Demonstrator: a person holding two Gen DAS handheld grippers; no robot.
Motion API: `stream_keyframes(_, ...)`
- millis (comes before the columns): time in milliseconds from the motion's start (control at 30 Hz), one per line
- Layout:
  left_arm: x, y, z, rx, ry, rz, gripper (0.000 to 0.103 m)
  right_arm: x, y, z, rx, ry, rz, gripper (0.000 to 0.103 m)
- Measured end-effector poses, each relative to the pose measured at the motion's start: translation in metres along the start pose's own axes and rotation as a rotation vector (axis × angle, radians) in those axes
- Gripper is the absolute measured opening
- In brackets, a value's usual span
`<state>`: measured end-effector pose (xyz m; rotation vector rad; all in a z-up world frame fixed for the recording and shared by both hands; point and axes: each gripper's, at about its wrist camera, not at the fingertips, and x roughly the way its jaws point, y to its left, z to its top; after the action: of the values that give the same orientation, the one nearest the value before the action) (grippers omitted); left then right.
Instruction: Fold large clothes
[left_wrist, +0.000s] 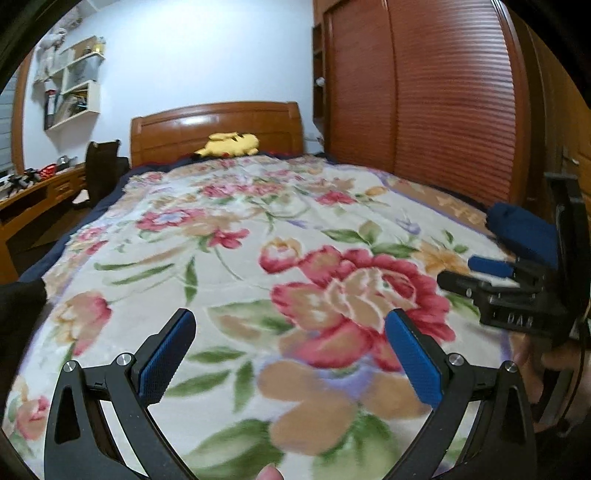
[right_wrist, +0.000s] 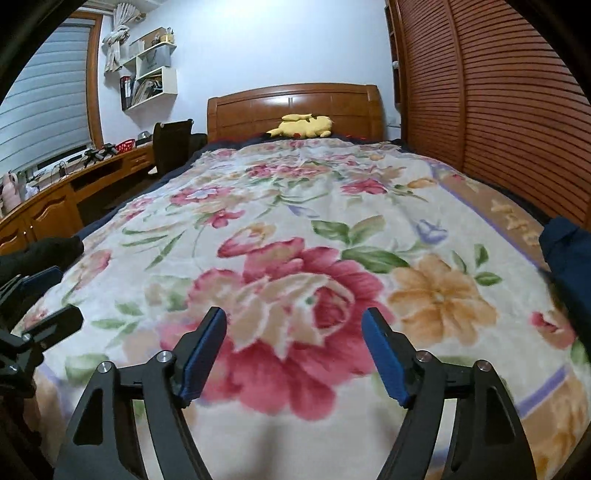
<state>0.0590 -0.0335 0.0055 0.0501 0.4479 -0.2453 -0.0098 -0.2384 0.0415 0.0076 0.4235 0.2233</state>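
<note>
Bedroom: floral blanket (left_wrist: 236, 236) covers the bed, with a dark blue garment (left_wrist: 524, 230) bunched at its right edge and a black cloth (right_wrist: 40, 251) at the left edge. Left gripper (left_wrist: 291, 354) and right gripper (right_wrist: 295, 354) both hover wide apart, holding nothing. Both cloths are cut off, so I can't tell whether they're folded, and the scene fits either a finished pile or one waiting.

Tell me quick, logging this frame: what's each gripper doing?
Left gripper: open, holding nothing, above the floral blanket.
Right gripper: open, holding nothing.
</note>
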Motion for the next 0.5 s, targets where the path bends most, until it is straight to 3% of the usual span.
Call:
stream_keyframes(267,-0.021,0.007,-0.006,0.002,-0.06,0.067,0.103,0.012,0.027,-0.022,-0.05,-0.108,-0.019,0.078)
stream_keyframes(500,-0.036,0.016,-0.022,-0.014,-0.049,0.11,0.103,0.006,0.035,-0.033,-0.074,-0.17,-0.003,0.078)
